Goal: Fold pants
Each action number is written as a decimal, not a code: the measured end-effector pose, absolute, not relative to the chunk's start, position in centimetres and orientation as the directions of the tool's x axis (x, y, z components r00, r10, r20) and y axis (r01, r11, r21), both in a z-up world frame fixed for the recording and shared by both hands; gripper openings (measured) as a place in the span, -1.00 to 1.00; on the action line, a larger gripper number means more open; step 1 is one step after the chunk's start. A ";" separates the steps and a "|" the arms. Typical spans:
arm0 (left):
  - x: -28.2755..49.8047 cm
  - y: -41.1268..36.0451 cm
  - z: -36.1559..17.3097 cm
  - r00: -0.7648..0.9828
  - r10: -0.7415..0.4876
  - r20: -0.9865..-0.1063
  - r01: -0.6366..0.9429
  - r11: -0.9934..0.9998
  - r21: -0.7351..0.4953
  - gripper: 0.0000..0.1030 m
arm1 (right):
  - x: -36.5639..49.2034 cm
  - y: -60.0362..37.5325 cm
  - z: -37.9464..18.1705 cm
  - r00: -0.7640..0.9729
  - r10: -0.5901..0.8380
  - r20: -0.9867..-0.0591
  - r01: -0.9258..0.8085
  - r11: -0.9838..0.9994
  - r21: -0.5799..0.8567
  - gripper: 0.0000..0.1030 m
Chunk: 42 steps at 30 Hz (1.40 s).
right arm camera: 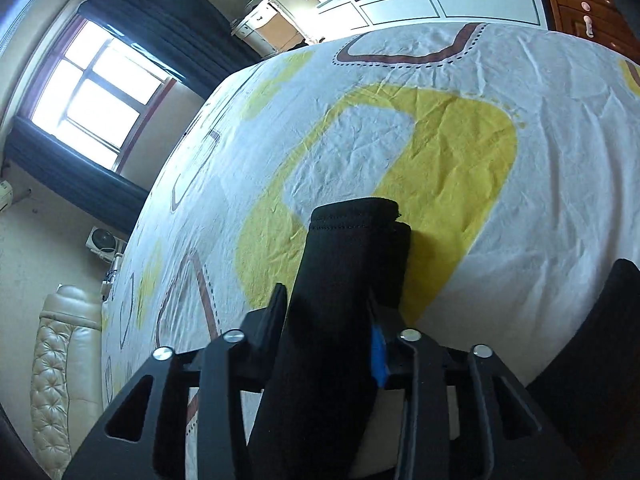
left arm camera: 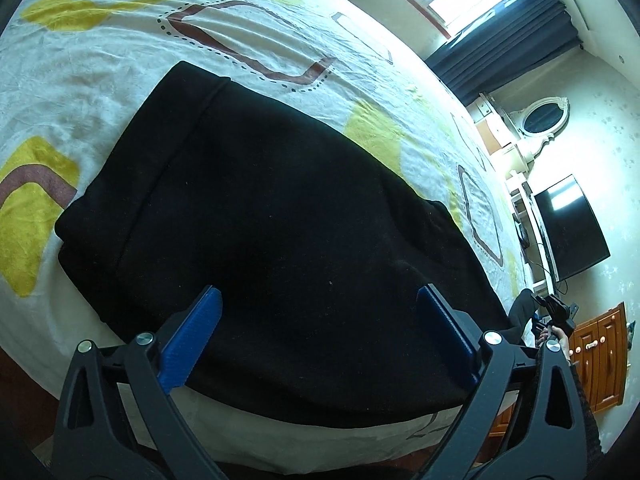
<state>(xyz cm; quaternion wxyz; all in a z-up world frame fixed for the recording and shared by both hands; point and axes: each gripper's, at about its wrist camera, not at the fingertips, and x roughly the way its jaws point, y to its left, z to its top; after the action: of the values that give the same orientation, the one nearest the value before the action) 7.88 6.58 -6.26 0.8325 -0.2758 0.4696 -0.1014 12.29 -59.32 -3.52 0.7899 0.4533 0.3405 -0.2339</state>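
Black pants (left arm camera: 260,200) lie spread on the patterned bedsheet (left arm camera: 100,68), filling the middle of the left wrist view. My left gripper (left arm camera: 318,294) hovers over their near part, its blue pads (left arm camera: 196,332) wide apart and open, with nothing pinched between them. In the right wrist view my right gripper (right arm camera: 328,304) is shut on a folded leg end of the pants (right arm camera: 356,240), whose stitched hem sticks out past the fingertips above the sheet (right arm camera: 440,160). More black cloth (right arm camera: 600,340) shows at the right edge.
The bed's near edge runs below the pants (left arm camera: 280,440). A bright window with dark curtains (left arm camera: 500,24), a mirror (left arm camera: 542,116), a TV (left arm camera: 572,228) and wooden drawers (left arm camera: 600,352) line the walls. A beige padded headboard (right arm camera: 64,360) stands at the left.
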 end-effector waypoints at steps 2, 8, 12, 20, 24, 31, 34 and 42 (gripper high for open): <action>7.8 6.4 -6.3 0.541 -0.420 -0.728 -0.081 0.836 -0.542 0.90 | 12.3 -59.0 -3.0 0.686 -0.035 -0.727 0.641 0.501 0.581 -0.75; 7.6 5.7 -6.2 0.547 -0.394 -0.739 -0.063 0.860 -0.506 0.91 | 4.7 -57.9 2.2 0.812 -0.043 -0.582 0.505 0.552 0.663 -0.83; 7.6 5.3 -6.1 0.553 -0.383 -0.740 -0.065 0.865 -0.497 0.91 | -4.4 -58.2 0.9 0.806 -0.079 -0.587 0.548 0.475 0.689 -0.83; 8.0 4.4 -6.0 0.543 -0.332 -0.771 -0.064 0.899 -0.433 0.91 | -12.0 -58.2 -6.5 0.759 -0.057 -0.648 0.636 0.278 0.720 -0.83; 7.0 4.3 -5.1 0.553 -0.331 -0.765 -0.071 0.895 -0.440 0.91 | -13.4 -57.7 -6.2 0.777 -0.108 -0.620 0.625 0.242 0.742 -0.83; 5.8 2.8 -5.6 0.511 -0.385 -0.769 -0.027 0.887 -0.461 0.91 | -14.5 -57.4 -6.6 0.826 -0.070 -0.560 0.558 0.248 0.792 -0.79; 6.0 2.3 -5.9 0.509 -0.363 -0.780 -0.026 0.900 -0.436 0.92 | -13.2 -57.8 -6.6 0.841 -0.032 -0.540 0.530 0.250 0.810 -0.31; 5.7 2.8 -5.6 0.500 -0.396 -0.771 -0.049 0.875 -0.481 0.93 | -13.5 -58.9 -7.3 0.783 -0.083 -0.617 0.618 0.225 0.753 -0.90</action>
<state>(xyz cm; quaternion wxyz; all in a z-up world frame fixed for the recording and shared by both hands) 5.68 2.80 -5.64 0.8356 -0.2272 0.4893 -0.1038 -13.49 -58.91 -7.27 0.7475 0.5767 0.2319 -0.2343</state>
